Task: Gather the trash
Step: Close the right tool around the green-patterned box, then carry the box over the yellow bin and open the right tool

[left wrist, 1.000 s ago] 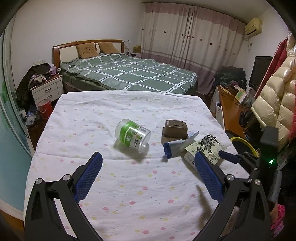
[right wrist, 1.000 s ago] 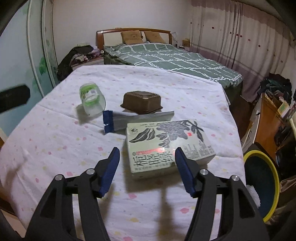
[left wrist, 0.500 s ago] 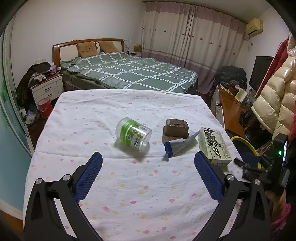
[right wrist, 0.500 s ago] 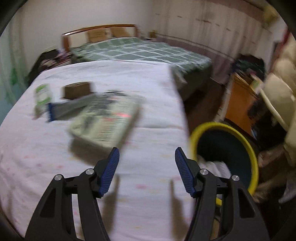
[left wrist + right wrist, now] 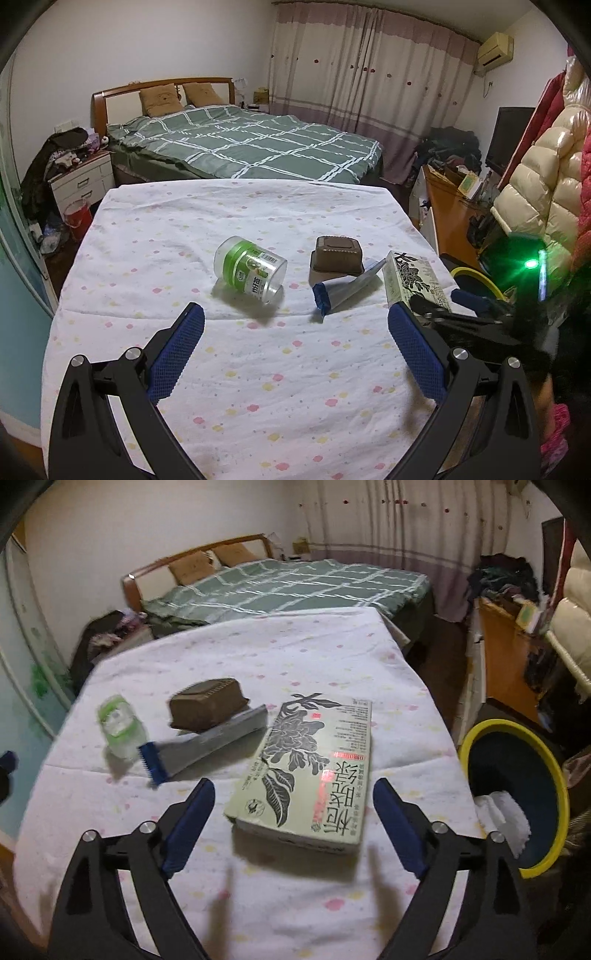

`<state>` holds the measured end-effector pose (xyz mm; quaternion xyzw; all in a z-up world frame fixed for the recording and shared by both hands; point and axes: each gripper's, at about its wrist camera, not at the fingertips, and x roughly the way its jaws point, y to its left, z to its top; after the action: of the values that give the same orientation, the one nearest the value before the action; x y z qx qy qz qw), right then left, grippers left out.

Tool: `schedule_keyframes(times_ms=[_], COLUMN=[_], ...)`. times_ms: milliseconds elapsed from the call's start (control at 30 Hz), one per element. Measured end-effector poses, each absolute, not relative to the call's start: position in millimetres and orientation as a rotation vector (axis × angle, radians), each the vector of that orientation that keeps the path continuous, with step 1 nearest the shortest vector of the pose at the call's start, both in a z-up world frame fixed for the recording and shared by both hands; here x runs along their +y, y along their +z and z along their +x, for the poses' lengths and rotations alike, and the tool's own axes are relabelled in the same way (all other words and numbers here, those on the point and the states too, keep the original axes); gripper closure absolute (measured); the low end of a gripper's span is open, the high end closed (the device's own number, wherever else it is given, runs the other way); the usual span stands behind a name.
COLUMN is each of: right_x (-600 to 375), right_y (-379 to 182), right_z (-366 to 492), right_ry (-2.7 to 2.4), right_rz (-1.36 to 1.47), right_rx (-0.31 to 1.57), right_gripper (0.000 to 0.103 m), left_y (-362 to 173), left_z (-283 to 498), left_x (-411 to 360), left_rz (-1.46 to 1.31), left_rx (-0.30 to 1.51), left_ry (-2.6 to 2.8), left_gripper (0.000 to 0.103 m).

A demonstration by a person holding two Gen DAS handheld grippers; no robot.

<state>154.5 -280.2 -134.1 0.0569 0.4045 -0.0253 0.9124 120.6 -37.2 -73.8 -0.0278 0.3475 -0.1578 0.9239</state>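
Note:
A pale green flat carton (image 5: 310,771) with black leaf print lies on the table near its right edge, also in the left wrist view (image 5: 415,282). My right gripper (image 5: 293,823) is open, its jaws either side of the carton's near end. A clear jar with green label (image 5: 251,269) lies on its side mid-table. A brown plastic tub (image 5: 336,254) sits upside down beside it, partly on a grey wrapper with a blue end (image 5: 341,290). My left gripper (image 5: 295,354) is open and empty, nearer than the jar.
A dark bin with a yellow rim (image 5: 517,790) stands on the floor right of the table, white paper inside. The table has a white dotted cloth (image 5: 240,369). A green checked bed (image 5: 251,147) lies beyond. A wooden desk (image 5: 450,210) and hanging coats are at right.
The right gripper swung right toward the yellow-rimmed bin, then came back over the carton. The carton now lies turned, its long side pointing away. The left gripper has hardly moved.

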Motion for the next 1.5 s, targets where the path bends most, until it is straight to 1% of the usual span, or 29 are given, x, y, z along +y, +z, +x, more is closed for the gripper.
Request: schedule_keyframes(times_ms=[333,367,433,467,600,1100,1300,1500], right_x=[-263.5,-265.6,-277.1,-282.5,-299.4,-328.6,-337.3,-372.1], right_y=[-162.7,-164.0,-162.0,-159.5,-149.1,-92.5,-81.8,-68.9], right_z=[172.1,172.6,169.8,167.9,157.1,96.4,84.3,72.7], right_ry=[-0.106,-0.107,-0.115,-0.130,-0.096,0.067,0.096,0.021], right_rz=[0.081,0.090,0.137,0.137,0.155,0.134,0.144,0.167], right_rx=[0.907,0.909,0.886,0.872,0.843,0.761,0.744,0.692], right_gripper=[0.016,0.017,0.028,0.030,0.031,0.033,0.033,0.033], left_y=[-83.8,-84.4,-85.5,-86.0,-88.9,-88.7,-88.3,-85.1], left_z=[129.6,130.3,131.3,131.8,134.7,134.0,133.9,132.8], left_x=[-21.8,-22.5,-24.7,-26.4,-31.3,-55.5,-63.1,-70.5], left_rz=[-0.116,-0.117,-0.112,-0.107,-0.100,-0.053,-0.049,-0.033], left_rx=[0.729,0.731,0.733,0.735,0.747,0.758,0.760,0.754], left_ry=[-0.339,-0.341,-0.343,-0.343,-0.344,-0.343,-0.344,-0.341], left_gripper=[0.005,0.005,0.005,0.005,0.005,0.005,0.005,0.005])
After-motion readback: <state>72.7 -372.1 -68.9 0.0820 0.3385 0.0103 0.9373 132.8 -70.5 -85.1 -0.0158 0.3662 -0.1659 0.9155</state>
